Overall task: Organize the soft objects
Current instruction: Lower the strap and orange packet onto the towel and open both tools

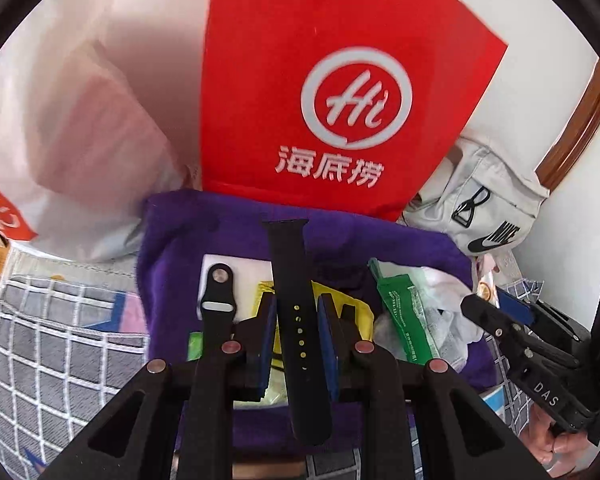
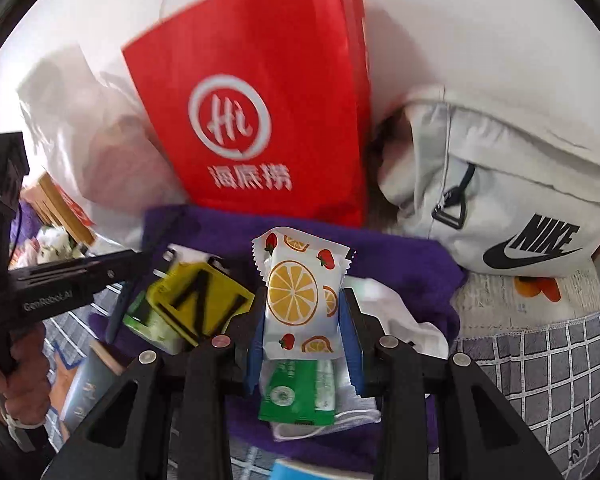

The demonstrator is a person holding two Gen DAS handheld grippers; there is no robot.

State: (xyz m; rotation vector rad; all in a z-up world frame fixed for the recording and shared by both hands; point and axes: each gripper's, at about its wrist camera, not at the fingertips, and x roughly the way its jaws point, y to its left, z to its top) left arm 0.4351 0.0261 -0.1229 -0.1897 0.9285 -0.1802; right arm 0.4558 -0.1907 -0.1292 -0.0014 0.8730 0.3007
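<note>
- Watch strap, smooth black rubber with a row of holes, long axis running up the frame centre, clamped in the left gripper.
- Snack packet, glossy, crimp-edged, upright, clamped in the right gripper above a fuzzy purple towel.

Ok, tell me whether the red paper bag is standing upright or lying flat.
Upright. The red paper bag stands on its base behind the purple towel, logo face vertical, leaning back against the white wall, handles pointing up.

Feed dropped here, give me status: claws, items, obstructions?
Left claw shut on black watch strap. Right claw shut on fruit-print packet. Purple towel below cluttered; red bag behind.
</note>
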